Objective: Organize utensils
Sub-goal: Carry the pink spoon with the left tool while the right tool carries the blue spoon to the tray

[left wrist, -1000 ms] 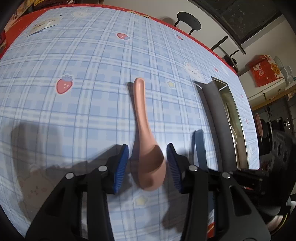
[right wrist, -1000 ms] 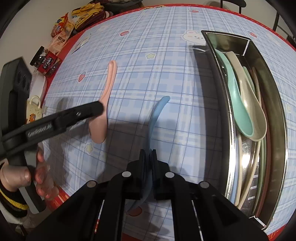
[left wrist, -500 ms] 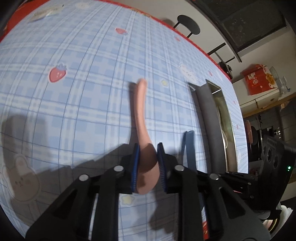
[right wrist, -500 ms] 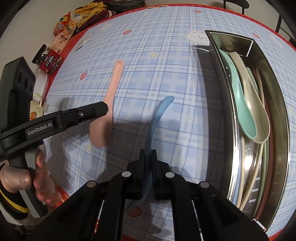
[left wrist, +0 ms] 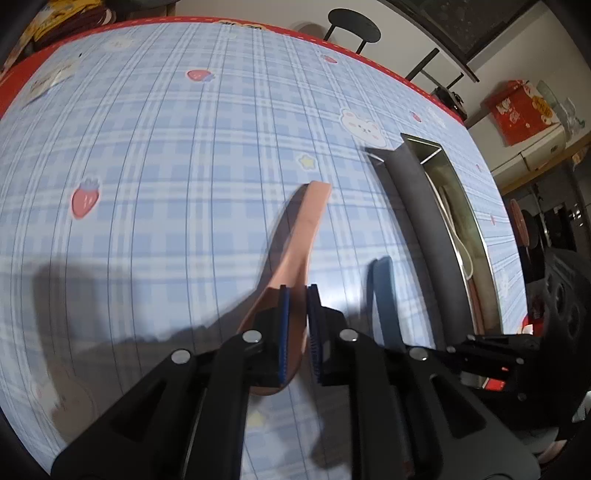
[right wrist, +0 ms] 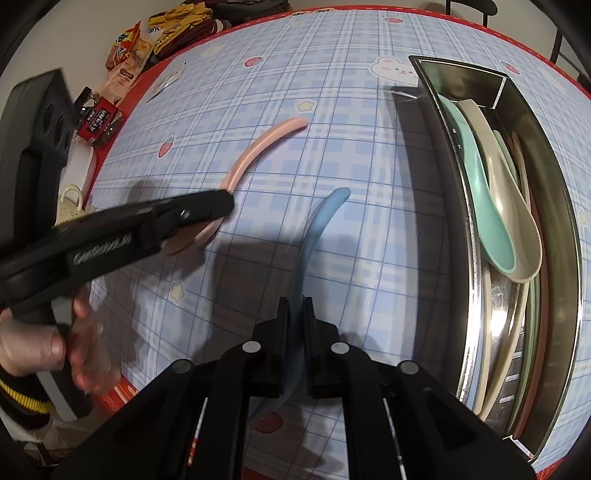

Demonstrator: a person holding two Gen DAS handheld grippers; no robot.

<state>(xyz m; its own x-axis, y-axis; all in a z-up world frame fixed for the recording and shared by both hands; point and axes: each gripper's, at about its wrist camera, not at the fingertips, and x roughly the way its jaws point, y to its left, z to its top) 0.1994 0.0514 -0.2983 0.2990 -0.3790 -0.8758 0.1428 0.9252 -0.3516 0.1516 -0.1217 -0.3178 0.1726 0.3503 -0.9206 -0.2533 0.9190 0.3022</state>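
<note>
My left gripper [left wrist: 296, 332] is shut on the bowl end of a pink spoon [left wrist: 301, 236] and holds it tilted above the blue plaid tablecloth; the pink spoon shows in the right wrist view [right wrist: 258, 146] with the left gripper [right wrist: 218, 206] on it. My right gripper [right wrist: 295, 343] is shut on a blue spoon [right wrist: 317, 229], whose handle points away from me; the blue spoon also shows in the left wrist view [left wrist: 384, 295]. A steel tray [right wrist: 439, 122] at the right holds a teal spoon [right wrist: 476, 177], a cream spoon [right wrist: 506, 192] and several more utensils.
Snack packets [right wrist: 125, 62] and a small jar [right wrist: 98, 120] lie past the table's left red edge. A black stool [left wrist: 354, 29] stands beyond the far edge. The steel tray [left wrist: 413, 214] runs along the right side of the tablecloth.
My left gripper closed on the pink spoon, lifted it and swung its handle to the right. My right gripper kept hold of the blue spoon and rose slightly.
</note>
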